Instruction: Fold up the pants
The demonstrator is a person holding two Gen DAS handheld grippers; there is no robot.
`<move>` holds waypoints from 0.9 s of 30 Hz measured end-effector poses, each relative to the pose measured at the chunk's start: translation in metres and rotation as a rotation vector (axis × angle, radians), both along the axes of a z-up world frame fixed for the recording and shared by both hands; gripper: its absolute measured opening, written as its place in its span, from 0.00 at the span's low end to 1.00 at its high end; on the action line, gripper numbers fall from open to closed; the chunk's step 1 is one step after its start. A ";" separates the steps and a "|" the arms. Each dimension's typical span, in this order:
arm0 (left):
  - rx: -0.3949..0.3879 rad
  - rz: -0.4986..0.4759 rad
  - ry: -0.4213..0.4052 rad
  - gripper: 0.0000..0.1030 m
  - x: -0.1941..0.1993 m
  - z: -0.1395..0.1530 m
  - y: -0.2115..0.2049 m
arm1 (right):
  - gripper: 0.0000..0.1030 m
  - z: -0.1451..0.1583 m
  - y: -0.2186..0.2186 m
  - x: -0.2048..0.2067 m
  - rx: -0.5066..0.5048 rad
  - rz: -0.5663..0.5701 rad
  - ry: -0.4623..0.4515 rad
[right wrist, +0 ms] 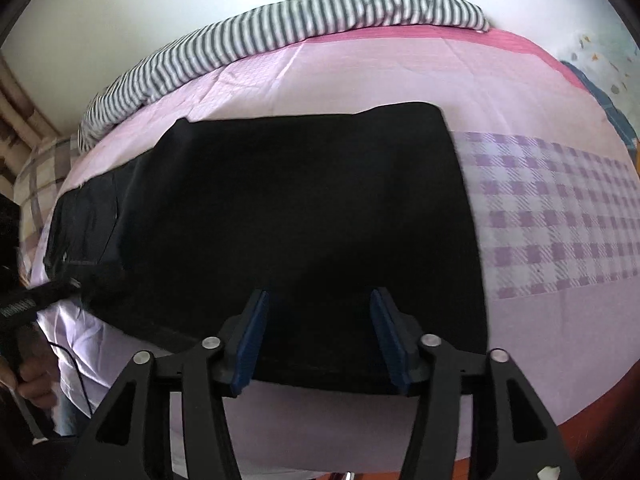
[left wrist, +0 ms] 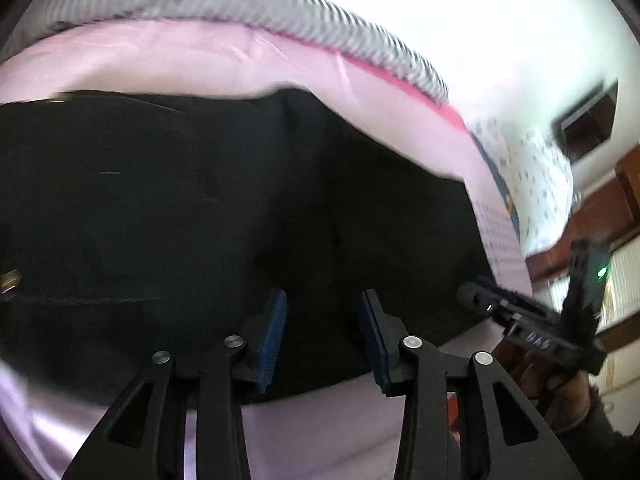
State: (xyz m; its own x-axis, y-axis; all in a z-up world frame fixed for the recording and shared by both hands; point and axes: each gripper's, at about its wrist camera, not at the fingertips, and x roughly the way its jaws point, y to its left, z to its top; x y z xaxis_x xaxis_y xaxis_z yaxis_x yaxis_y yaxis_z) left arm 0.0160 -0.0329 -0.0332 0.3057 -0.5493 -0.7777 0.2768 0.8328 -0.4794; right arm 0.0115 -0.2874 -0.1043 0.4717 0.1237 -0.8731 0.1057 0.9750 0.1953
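Observation:
Black pants (right wrist: 288, 216) lie flat across a pink bed sheet (right wrist: 360, 76), legs laid on top of each other, waist end to the left (right wrist: 84, 224). They also fill the left wrist view (left wrist: 200, 200). My left gripper (left wrist: 322, 336) is open and empty, just above the pants' near edge. My right gripper (right wrist: 318, 336) is open and empty, over the near edge close to the leg hems. The right gripper also shows at the right of the left wrist view (left wrist: 532, 320), and the left gripper at the left edge of the right wrist view (right wrist: 36, 300).
A grey-and-white striped blanket (right wrist: 304, 28) lies along the far side of the bed by a white wall. A purple checked patch (right wrist: 560, 216) of the sheet lies right of the pants. A patterned pillow (left wrist: 532, 184) sits at the right. Wooden furniture (left wrist: 600, 208) stands beyond.

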 end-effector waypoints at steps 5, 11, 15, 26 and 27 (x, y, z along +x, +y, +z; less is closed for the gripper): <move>-0.212 0.198 -0.023 0.49 -0.014 0.024 0.076 | 0.50 0.016 0.009 0.003 0.123 -0.021 -0.035; -0.429 0.547 -0.005 0.54 -0.040 0.019 0.178 | 0.58 0.046 0.023 0.008 0.149 -0.036 -0.112; -0.459 0.678 0.030 0.58 -0.049 0.002 0.213 | 0.64 0.057 0.034 0.014 0.157 -0.028 -0.128; -0.549 0.846 0.139 0.59 -0.040 -0.038 0.248 | 0.64 0.058 0.041 0.016 0.155 -0.033 -0.108; -0.546 0.850 0.145 0.59 -0.040 -0.042 0.249 | 0.64 0.058 0.041 0.016 0.152 -0.036 -0.107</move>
